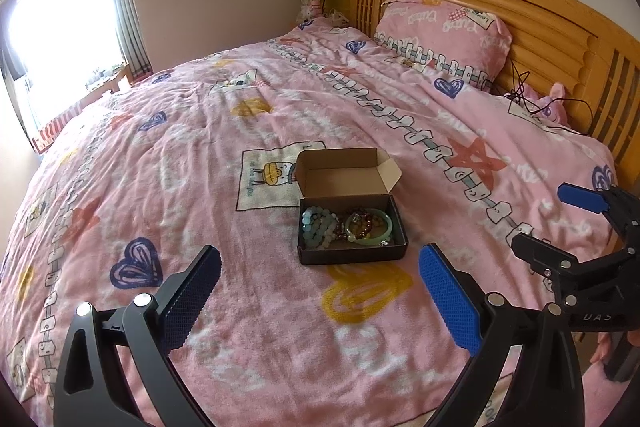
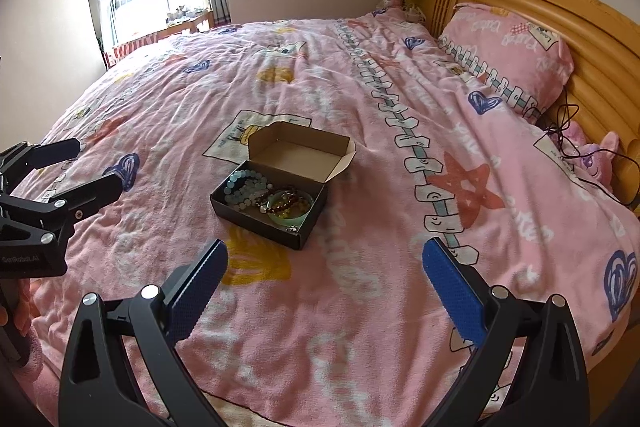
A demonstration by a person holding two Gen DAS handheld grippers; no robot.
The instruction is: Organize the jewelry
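A small dark cardboard box (image 1: pixel 352 253) with its lid flap open lies on the pink bed. It holds pale blue bead bracelets (image 1: pixel 320 227), a green bangle (image 1: pixel 370 227) and dark brown beads. The box also shows in the right wrist view (image 2: pixel 260 219). My left gripper (image 1: pixel 320 303) is open and empty, just short of the box. My right gripper (image 2: pixel 324 291) is open and empty, near the box's right side; it also shows at the right edge of the left wrist view (image 1: pixel 556 219).
A pink patterned blanket (image 1: pixel 240 99) covers the bed. A pink pillow (image 1: pixel 444 31) leans on the wooden headboard (image 1: pixel 520 7). Black cables and a pink plush toy (image 2: pixel 592 155) lie near the headboard. A window with curtains is at the far left.
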